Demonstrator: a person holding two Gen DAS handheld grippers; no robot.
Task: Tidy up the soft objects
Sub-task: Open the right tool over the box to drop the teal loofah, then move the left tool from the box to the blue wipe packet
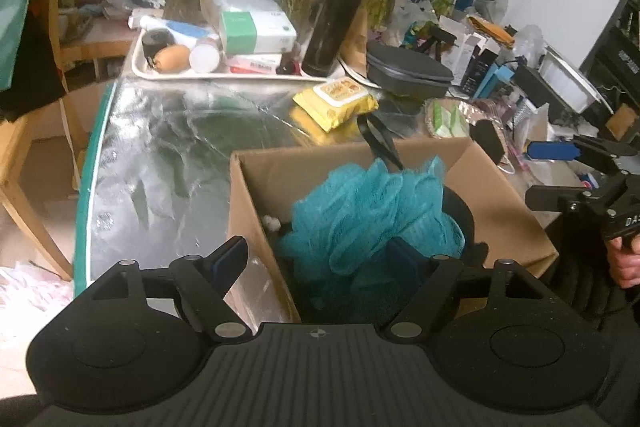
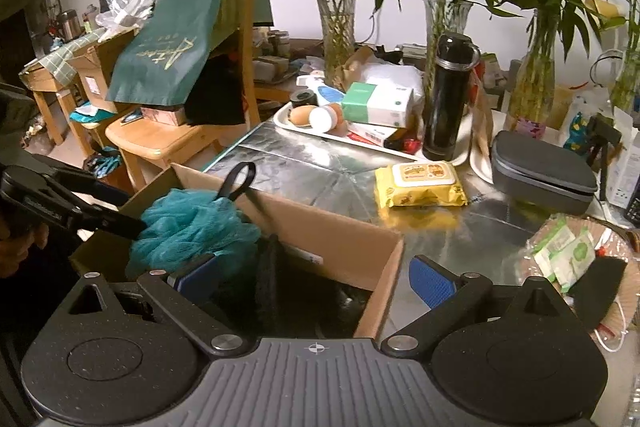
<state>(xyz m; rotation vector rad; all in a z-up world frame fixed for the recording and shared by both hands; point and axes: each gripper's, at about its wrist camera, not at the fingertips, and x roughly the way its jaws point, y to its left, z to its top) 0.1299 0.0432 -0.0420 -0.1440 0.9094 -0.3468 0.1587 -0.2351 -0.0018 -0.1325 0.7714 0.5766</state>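
Note:
A teal mesh bath loofah [image 1: 372, 211] with a black loop handle [image 2: 239, 179] lies on dark items inside an open cardboard box [image 1: 256, 199]. My left gripper [image 1: 318, 249] is open just above it. One finger [image 1: 230, 259] is outside the box's left wall and the other [image 1: 404, 259] is down inside against the loofah. My right gripper [image 2: 312, 279] is open over the box's right end [image 2: 380, 291], with nothing between its blue pads [image 2: 430, 283]. A yellow wipes pack [image 2: 420, 185] lies on the foil-covered table beyond the box.
A white tray [image 1: 138, 61] of eggs and boxes, a black bottle [image 1: 334, 23], a grey zip case [image 2: 540, 167] and glass vases of bamboo [image 2: 336, 27] crowd the far side. A woven basket [image 2: 624, 291] with green sachets sits right. A wooden chair [image 2: 160, 143] stands left.

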